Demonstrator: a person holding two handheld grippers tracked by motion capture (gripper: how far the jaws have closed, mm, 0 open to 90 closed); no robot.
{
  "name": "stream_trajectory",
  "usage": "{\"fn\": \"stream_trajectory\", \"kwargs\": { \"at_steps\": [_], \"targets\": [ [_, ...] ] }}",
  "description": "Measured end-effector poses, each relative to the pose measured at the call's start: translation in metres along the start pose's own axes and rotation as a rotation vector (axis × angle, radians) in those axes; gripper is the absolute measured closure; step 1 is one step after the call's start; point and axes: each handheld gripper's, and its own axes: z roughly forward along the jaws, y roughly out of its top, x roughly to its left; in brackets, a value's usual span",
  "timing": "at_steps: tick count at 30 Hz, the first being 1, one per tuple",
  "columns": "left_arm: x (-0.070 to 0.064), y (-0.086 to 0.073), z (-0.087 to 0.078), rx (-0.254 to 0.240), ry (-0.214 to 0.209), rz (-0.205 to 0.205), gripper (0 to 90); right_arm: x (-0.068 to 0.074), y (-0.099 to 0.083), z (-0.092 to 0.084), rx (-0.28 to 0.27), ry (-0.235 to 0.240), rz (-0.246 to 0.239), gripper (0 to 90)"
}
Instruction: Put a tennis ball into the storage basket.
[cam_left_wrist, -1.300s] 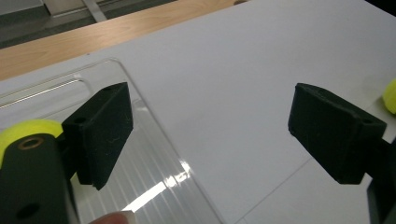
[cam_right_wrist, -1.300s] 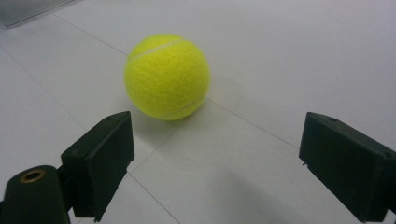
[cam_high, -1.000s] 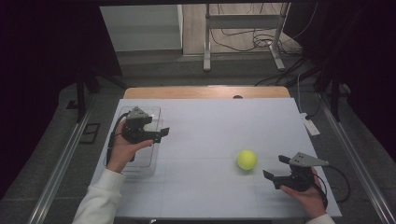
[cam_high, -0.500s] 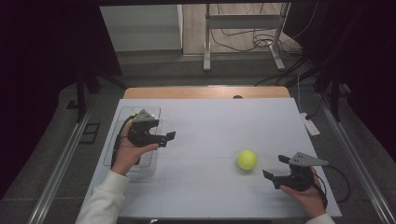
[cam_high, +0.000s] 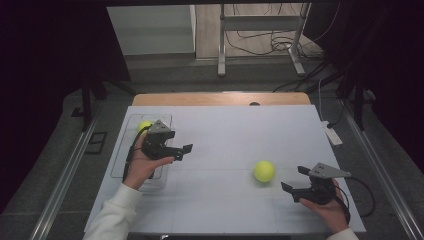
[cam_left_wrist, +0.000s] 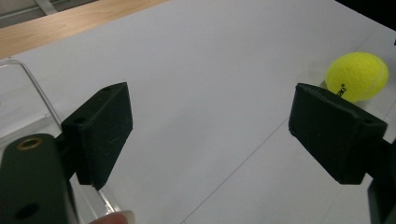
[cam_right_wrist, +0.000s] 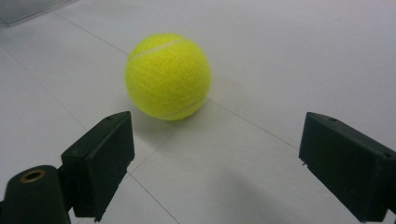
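While your right gripper (cam_high: 294, 180) rests on the white table (cam_high: 225, 130) with jaws spread and empty, the tennis ball (cam_high: 264, 171) lies just ahead of it. Your left gripper (cam_high: 181, 151), also released, hovers beside the clear tray (cam_high: 131, 150) holding another ball (cam_high: 144, 126).

The tennis ball (cam_high: 264, 171) on the table was bright yellow-green with a pale curved seam (small dark lettering showed in the left gripper view). The table cover (cam_high: 240, 135) was white with faint grey lines. Both grippers' pads (cam_right_wrist: 100, 161) were matte black.
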Motion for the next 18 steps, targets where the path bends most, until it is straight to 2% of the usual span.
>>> {"fn": "stream_trajectory", "kwargs": {
  "at_steps": [11,18],
  "targets": [
    [-0.004,0.002,0.008,0.001,-0.049,-0.010,14.8,0.000,-0.001,-0.001,0.002,0.001,0.001,10.7],
    [-0.010,0.003,0.012,0.009,-0.064,0.001,14.7,0.000,-0.002,-0.002,0.003,-0.003,0.002,10.7]
  ]
}}
